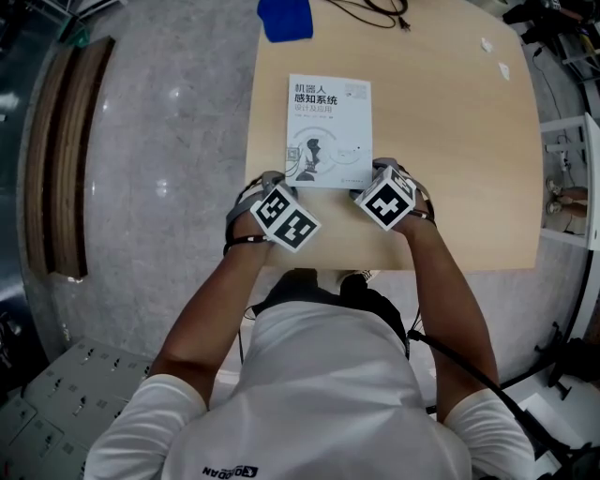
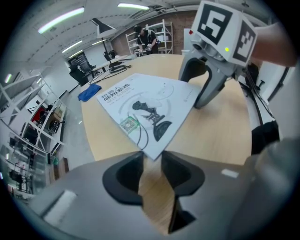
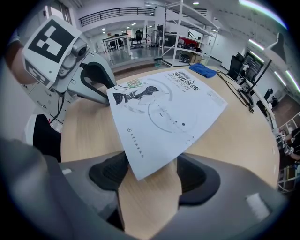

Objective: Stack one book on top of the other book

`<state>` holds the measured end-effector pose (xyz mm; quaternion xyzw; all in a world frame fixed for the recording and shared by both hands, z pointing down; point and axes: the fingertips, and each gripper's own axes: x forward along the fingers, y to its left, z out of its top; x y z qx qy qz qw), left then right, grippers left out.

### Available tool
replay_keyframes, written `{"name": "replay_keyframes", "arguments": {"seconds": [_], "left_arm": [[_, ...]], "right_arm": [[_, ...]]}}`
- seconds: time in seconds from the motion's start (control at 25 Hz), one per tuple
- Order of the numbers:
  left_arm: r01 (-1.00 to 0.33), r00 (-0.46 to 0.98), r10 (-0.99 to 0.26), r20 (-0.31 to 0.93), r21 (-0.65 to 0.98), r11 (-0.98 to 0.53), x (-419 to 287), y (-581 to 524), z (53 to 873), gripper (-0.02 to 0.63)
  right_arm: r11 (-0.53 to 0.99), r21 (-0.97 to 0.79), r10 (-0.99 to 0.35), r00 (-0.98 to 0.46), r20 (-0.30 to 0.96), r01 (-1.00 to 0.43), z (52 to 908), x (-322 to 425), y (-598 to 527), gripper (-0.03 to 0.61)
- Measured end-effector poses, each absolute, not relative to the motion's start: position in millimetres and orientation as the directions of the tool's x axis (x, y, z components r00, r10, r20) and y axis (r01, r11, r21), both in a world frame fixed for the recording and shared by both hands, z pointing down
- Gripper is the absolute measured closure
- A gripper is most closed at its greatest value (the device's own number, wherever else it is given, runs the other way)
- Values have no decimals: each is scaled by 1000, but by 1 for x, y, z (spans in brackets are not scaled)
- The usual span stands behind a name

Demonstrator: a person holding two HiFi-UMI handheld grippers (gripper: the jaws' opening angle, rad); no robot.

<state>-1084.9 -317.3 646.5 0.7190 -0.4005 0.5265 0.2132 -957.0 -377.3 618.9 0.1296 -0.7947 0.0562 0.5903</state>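
**Book flat on the table, tongs at both near corners, nothing lifted yet**

Book (image 1: 328,127) with the white cover is lying flat on the wooden table (image 1: 450,187), about mid-table, spine side to the left from the head view. I only see one cover. Can't tell if the second book is already underneath it, and no other book shows up anywhere on the table.

Left tongs (image 2: 152,161) point steeply down at the near left corner. The tip of that corner pokes into the gap, but the jaws stand apart on either side of it, not pinching. Right tongs (image 3: 154,180) do the same at the near right corner, with a wider gap, the corner sitting loose between the jaws and bare wood showing under it.

My read: this is the get-a-hold step, or maybe squaring things up. Next move probably needs one jaw worked under the cover edge at each corner, then both closing evenly, otherwise the thin book just slides away across the smooth top.

Only other thing is a blue cloth (image 1: 284,19) at the far edge, well clear.
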Motion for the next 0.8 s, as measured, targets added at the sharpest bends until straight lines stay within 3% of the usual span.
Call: {"name": "replay_keyframes", "arguments": {"seconds": [0.8], "left_arm": [[-818,177,-352,919,-61,-572,-1085,-323,650,472]], "right_arm": [[938,71,-167,-266,949,-339,622,-960,-378,274]]}}
